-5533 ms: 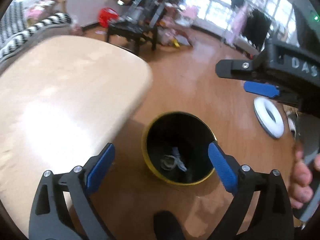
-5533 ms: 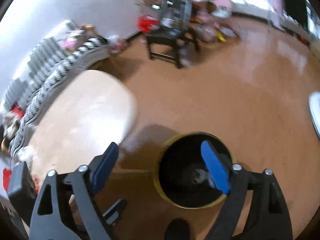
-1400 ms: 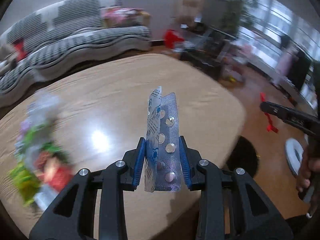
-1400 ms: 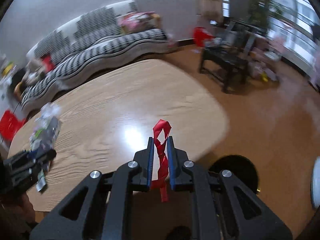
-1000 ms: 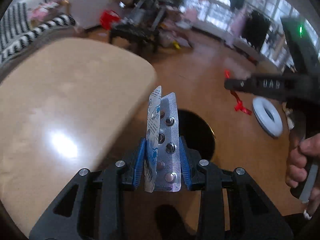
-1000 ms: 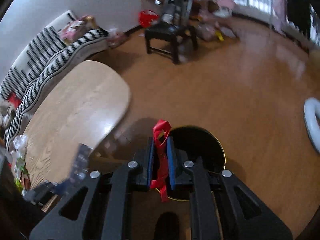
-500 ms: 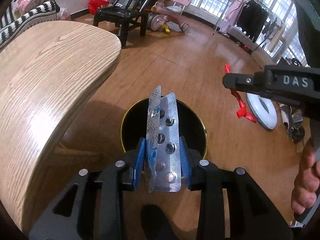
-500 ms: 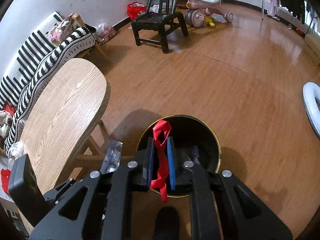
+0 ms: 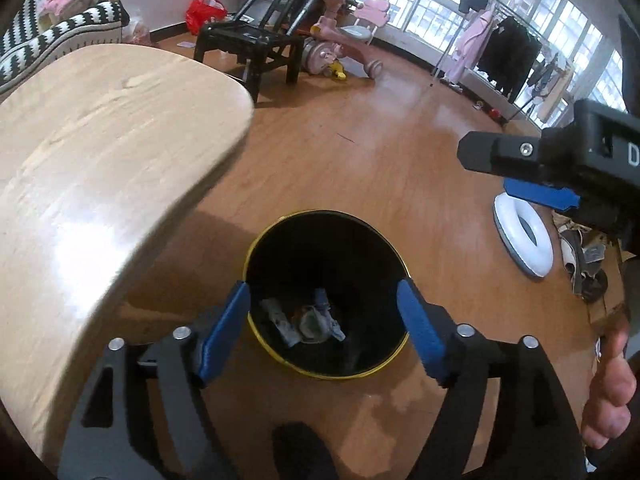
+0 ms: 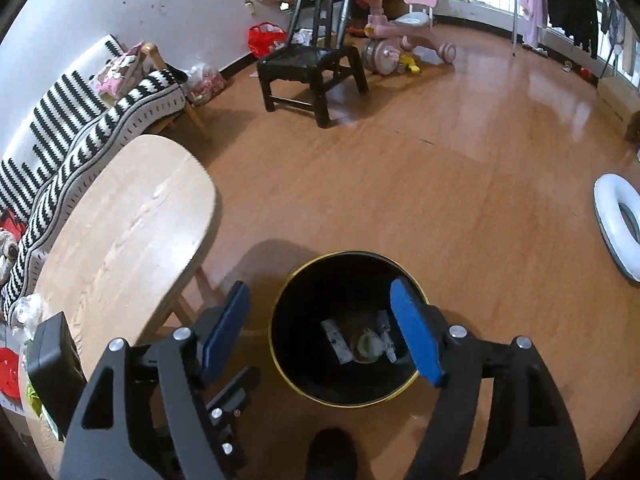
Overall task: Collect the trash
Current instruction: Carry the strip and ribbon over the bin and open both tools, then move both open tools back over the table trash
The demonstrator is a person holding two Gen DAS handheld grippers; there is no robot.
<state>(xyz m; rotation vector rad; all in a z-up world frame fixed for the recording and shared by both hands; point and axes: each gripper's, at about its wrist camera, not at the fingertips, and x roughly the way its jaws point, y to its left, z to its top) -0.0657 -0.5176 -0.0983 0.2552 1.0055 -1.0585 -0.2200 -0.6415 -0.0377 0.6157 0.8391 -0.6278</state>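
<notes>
So both of your tools are hanging over the trash bin point(image 9: 326, 296) with nothing in them. Your left tool point(image 9: 323, 330) has its blue pads point(image 9: 224, 332) spread wide apart, one on each side of the bin's gold rim as seen from the left wrist camera. Your right tool point(image 10: 326, 334) is spread just as wide, with its right pad point(image 10: 416, 336) sitting over the rim's right side in its own view. From the left wrist camera you can also see the right tool point(image 9: 536, 176) off to the right above the floor, with your hand point(image 9: 610, 388) on its handle.

The bin is black inside and stands on the wooden floor point(image 10: 440, 184) just beside the rounded end of the light wood counter point(image 9: 92, 160). At its bottom lies the trash: a blister pack point(image 10: 336, 340), some crumpled wrappers point(image 9: 314, 322) and another flat scrap point(image 10: 386, 334) packed close together. It's too dark down there to make out anything more.

More wrappers point(image 10: 24, 314) sit at the far left edge of the counter in the right wrist view, beside the left tool's body. Well away from the bin are a black chair point(image 10: 312, 68), a pink ride-on toy point(image 10: 404, 36), a striped sofa point(image 10: 72, 120) behind the counter, and a white ring point(image 10: 618, 224) on the floor out to the right.
</notes>
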